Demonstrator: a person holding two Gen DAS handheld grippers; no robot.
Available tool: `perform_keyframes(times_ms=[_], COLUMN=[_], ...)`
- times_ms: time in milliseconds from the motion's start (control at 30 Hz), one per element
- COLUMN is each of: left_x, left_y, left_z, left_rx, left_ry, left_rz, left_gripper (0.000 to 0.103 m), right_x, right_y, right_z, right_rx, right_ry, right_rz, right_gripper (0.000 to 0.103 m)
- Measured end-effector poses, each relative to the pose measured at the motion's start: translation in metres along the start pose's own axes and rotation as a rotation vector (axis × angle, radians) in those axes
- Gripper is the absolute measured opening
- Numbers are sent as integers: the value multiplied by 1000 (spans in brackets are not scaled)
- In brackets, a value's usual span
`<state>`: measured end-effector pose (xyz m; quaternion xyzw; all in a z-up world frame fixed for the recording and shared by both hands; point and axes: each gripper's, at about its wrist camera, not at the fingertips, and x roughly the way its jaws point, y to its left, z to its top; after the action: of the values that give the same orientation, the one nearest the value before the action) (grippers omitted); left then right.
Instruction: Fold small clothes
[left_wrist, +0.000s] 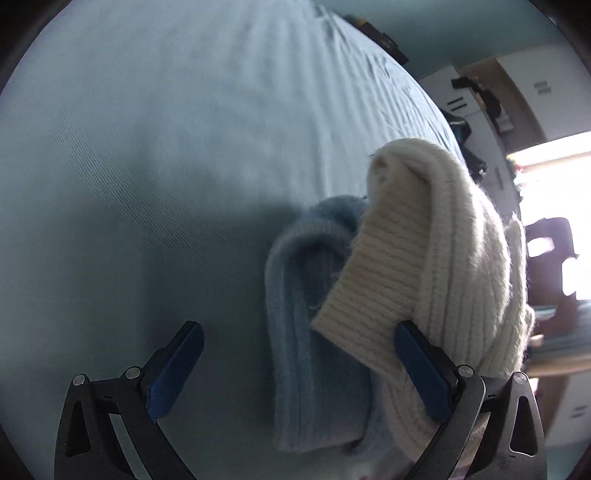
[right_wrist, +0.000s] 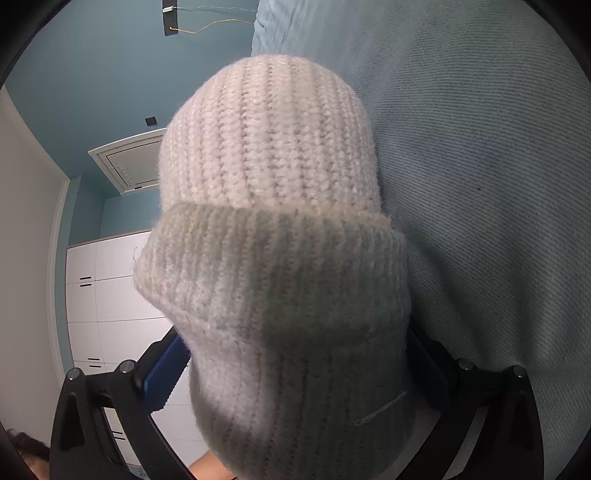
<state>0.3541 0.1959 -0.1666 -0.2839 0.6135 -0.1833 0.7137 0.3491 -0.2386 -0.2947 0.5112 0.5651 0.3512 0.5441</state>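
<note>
The bed (left_wrist: 166, 147), covered in a pale blue sheet with a fine diagonal weave and shallow ripples, spreads ahead of and below both grippers.

Draped over the right gripper (right_wrist: 295, 373) is a cream knit hat (right_wrist: 273, 229), chunky ribbed wool with a fuzzy nap, a rounded crown ahead of the fingers and a turned-up cuff nearer the camera. The jaws stand as wide as they go, inside or behind the hat's opening, so the hat looks stretched over them rather than pinched; whether the pads press outward on the knit I cannot tell.

The left gripper (left_wrist: 299, 369) is open with nothing pressed between its pads. The same cream hat hangs across its right finger, and a soft blue knit piece (left_wrist: 306, 332), finer ribbed and folded into a long roll, lies between the fingers, reaching ahead of them and resting on the bed.

Risks, as I judge them: the hat is only hung, not clamped, so a tilt or a quick move could let it slide off and land crumpled on the blue piece. The loose fuzzy knit could snag on a finger edge and drag out of shape. Closing the left gripper now could catch both garments at once and tangle them.
</note>
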Motion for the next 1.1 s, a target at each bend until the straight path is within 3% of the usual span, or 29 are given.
perform_keyframes(times_ms=[67,367,400,433,467,600,767,867,900,967,1000,1033,1100], left_x=[4,15,15,15,14,7,4,0,-6,-19,-27,-35,-46], left_y=[4,-11,-15,-18,-23,-57,-83,-83,-80,-66,-60,-54,-47], left_z=[0,-19,-20,-21,-22,-30,-31,-34,-40,-47,-51,-57,-62], left_rx=[-15,-13,-6,1,4,120,180,163,138,75,33,15,36], left_ry=[11,-8,-14,-12,-19,-78,-99,-122,-140,-178,-213,-263,-299], left_rz=[-37,33,20,-63,-146,8,188,220,214,235,273,290,235], left_gripper=[103,103,90,46,31,16,14,17,23,55,89,101,103], right_x=[1,10,11,13,14,15,17,21,23,22,22,19,18], right_y=[2,19,25,30,34,49,54,56,57,56,55,52,50], right_z=[2,5,2,0,-1,-6,-6,-5,-5,-3,-2,-2,0], right_rx=[-2,-49,-81,-108,-130,-187,-178,-170,-172,-165,-160,-157,-147], right_ry=[12,-6,-23,-32,-35,-58,-63,-48,-49,-49,-50,-49,-48], right_rz=[-4,-56,-79,-94,-102,-136,-164,-169,-172,-172,-169,-165,-157], right_gripper=[103,102,102,102,102,102,102,102,102,102,102,102,102])
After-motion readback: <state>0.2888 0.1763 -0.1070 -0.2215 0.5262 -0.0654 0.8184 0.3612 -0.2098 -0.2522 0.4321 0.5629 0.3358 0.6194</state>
